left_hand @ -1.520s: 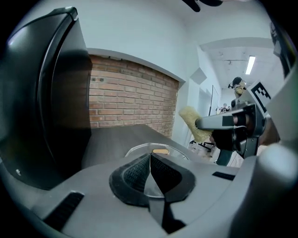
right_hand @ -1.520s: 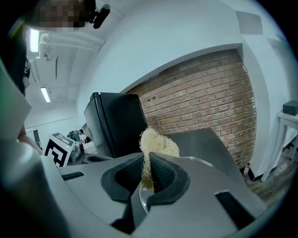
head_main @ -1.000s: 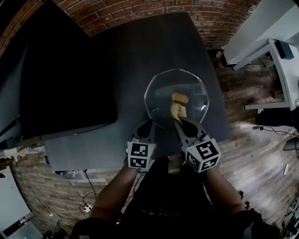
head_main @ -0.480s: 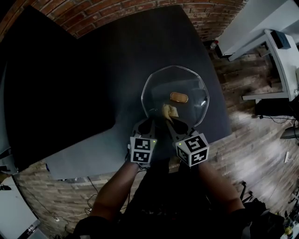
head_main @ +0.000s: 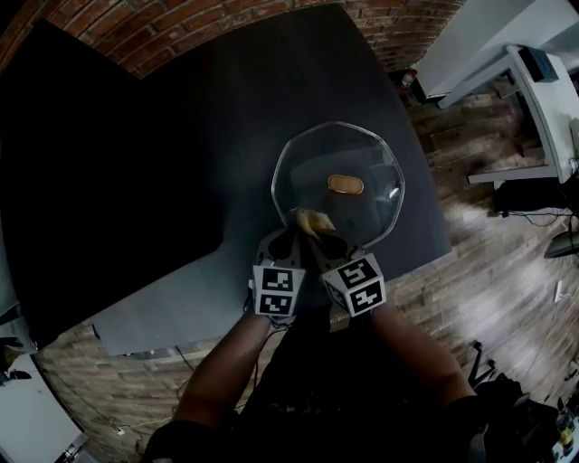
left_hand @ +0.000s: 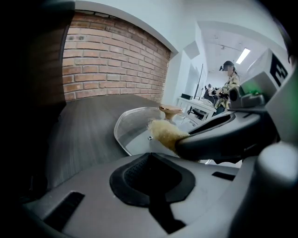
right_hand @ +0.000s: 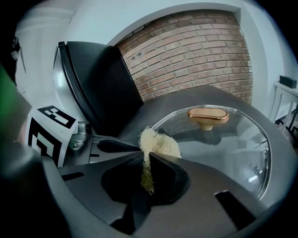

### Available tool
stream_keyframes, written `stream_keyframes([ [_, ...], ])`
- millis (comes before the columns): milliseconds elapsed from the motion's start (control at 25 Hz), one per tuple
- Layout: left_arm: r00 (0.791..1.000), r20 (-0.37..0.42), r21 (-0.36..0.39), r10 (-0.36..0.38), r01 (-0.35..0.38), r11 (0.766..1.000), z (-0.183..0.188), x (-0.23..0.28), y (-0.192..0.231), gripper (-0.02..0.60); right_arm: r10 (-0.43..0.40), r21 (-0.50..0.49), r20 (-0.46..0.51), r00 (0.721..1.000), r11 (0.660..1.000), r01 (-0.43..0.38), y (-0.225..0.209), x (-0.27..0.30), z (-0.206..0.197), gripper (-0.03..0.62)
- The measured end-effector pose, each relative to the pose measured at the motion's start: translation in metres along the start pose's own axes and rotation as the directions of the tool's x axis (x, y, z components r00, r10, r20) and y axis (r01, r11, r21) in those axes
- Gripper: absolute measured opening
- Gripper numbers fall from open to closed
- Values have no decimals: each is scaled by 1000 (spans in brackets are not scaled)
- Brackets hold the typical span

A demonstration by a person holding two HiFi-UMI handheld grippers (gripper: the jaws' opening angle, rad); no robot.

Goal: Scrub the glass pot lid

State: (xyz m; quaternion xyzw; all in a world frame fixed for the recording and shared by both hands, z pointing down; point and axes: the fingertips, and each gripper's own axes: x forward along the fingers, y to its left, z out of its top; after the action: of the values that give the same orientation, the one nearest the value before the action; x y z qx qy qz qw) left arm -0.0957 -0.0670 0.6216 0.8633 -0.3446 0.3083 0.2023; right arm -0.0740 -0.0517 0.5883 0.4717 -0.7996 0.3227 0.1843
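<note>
Glass pot lid point(head_main: 362, 163): is being supported flat on the dark grey table point(head_main: 226, 136), towards its near right edge, with the tan knob point(head_main: 345, 184) pointing up at the lid's centre.

Scrubber point(right_hand: 158, 144): a pale yellow, fibrous pad is being pressed onto the glass at the lid's near rim, on the near left side of the knob and apart from it.

Right gripper point(right_hand: 149, 155): its jaws are being kept clamped on the scrubber; one end of the pad is being pinched between the pads, and the rest is being spread out past the tips onto the lid.

Left gripper point(left_hand: 149, 155): its jaws are being held together with no gap showing. The lid's near rim is being met right at the tips; whether the rim is being pinched cannot be told.

Grippers together: they are being held side by side at the near edge of the lid, the right one angled across in front of the left, the marker cubes nearly touching.

Surroundings: the table is being bordered by a brick wall point(head_main: 181, 27) at the far side and by wooden flooring point(head_main: 488, 271) at the right.
</note>
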Motion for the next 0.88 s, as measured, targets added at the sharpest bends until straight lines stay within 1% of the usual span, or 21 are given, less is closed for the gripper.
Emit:
stream_keyframes([
  [200, 1000, -5, -17, -13, 13, 1000, -1, 0, 1, 32, -19, -17, -23, 1000, 1000, 19, 5, 8, -12, 41],
  [400, 1000, 2, 17, -11, 11, 1000, -1, 2, 0, 32, -23, -30, -28, 999, 999, 22, 6, 8, -18, 41],
  [600, 1000, -9, 38, -14, 14, 999, -2, 3, -1, 32, -12, -19, -40, 999, 1000, 12, 4, 2, -25, 41],
  [720, 1000, -14, 47, -4, 5, 999, -3, 2, -1, 32, 0, -15, -49, 999, 1000, -1, 1, -6, -30, 41],
  [880, 1000, -24, 42, 8, -7, 999, -3, 1, -2, 32, 16, -12, -58, 998, 1000, -17, -11, -24, -38, 41],
])
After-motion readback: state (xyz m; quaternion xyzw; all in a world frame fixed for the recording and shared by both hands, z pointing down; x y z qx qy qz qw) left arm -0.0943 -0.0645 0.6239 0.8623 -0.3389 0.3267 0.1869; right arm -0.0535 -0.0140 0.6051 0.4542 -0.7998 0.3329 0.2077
